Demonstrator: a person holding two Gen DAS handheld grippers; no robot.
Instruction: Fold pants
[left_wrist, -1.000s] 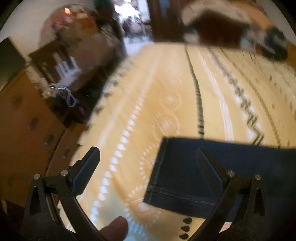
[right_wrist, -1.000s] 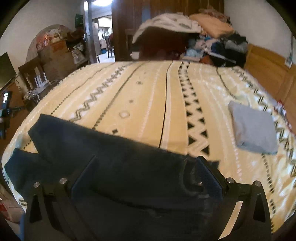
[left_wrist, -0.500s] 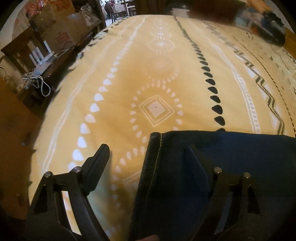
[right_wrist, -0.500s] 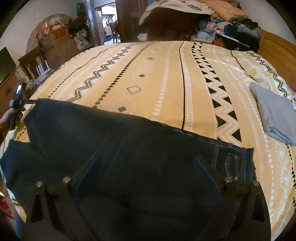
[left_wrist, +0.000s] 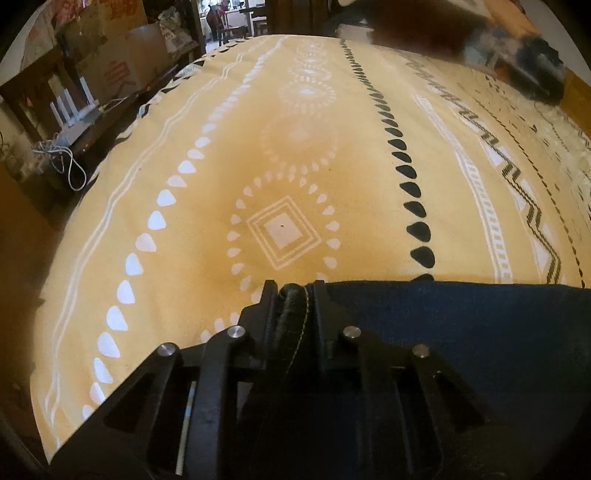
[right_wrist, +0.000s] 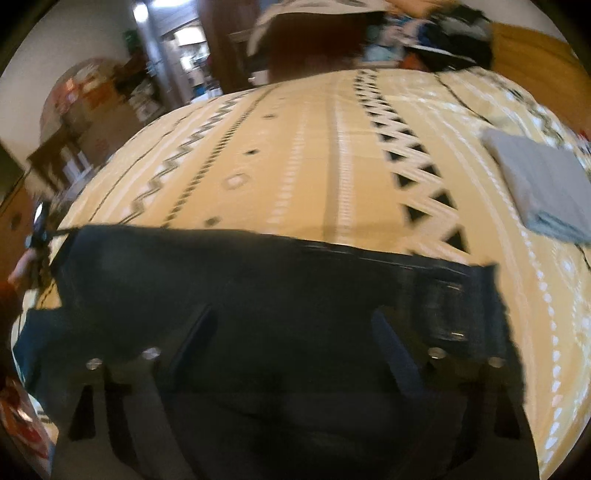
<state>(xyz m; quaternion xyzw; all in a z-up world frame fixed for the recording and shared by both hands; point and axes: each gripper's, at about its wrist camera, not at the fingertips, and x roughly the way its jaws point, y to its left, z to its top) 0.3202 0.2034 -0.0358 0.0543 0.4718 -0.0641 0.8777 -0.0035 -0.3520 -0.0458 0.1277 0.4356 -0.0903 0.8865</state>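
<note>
Dark blue jeans (right_wrist: 258, 288) lie spread across the near part of a yellow patterned bedspread (right_wrist: 314, 155). In the left wrist view my left gripper (left_wrist: 293, 295) is shut on the stitched hem of a jeans leg (left_wrist: 461, 325), right at the cloth's left corner. In the right wrist view my right gripper (right_wrist: 291, 328) is open, its fingers (right_wrist: 192, 339) hovering over the middle of the jeans near the waist end (right_wrist: 461, 306). The left gripper also shows small at the far left (right_wrist: 40, 236), holding the leg end.
A folded grey garment (right_wrist: 543, 192) lies on the bed at the right. A heap of clothes (right_wrist: 424, 37) sits past the bed's far end. Boxes and a wooden shelf with cables (left_wrist: 70, 122) stand left of the bed. The bed's left edge (left_wrist: 66, 258) drops off close by.
My left gripper has moved onto the leg hem and closed on it. My right gripper stayed open above the jeans, with the view shifting and blurring.
</note>
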